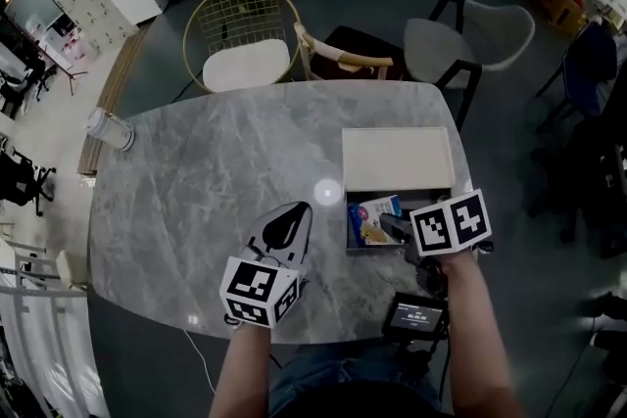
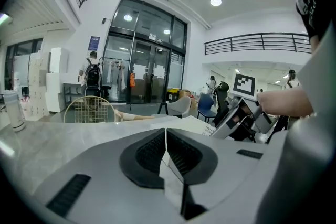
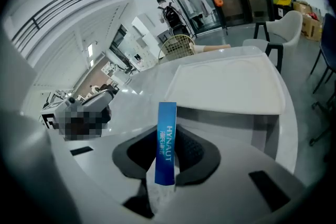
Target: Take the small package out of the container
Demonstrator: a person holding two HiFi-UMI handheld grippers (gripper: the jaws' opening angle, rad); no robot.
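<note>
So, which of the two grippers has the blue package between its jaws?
The right gripper: a thin blue package stands clamped between its jaws, at the open box. The left gripper is shut with nothing in it, over the table.

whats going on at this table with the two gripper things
A person is working a handheld gripper in each hand at a marble table. The right gripper has its jaws pinched on a thin blue small package, right at the open container, whose lid is folded back. The package does not look lifted clear yet. The left gripper is shut and empty, held over the table beside the container.
</note>
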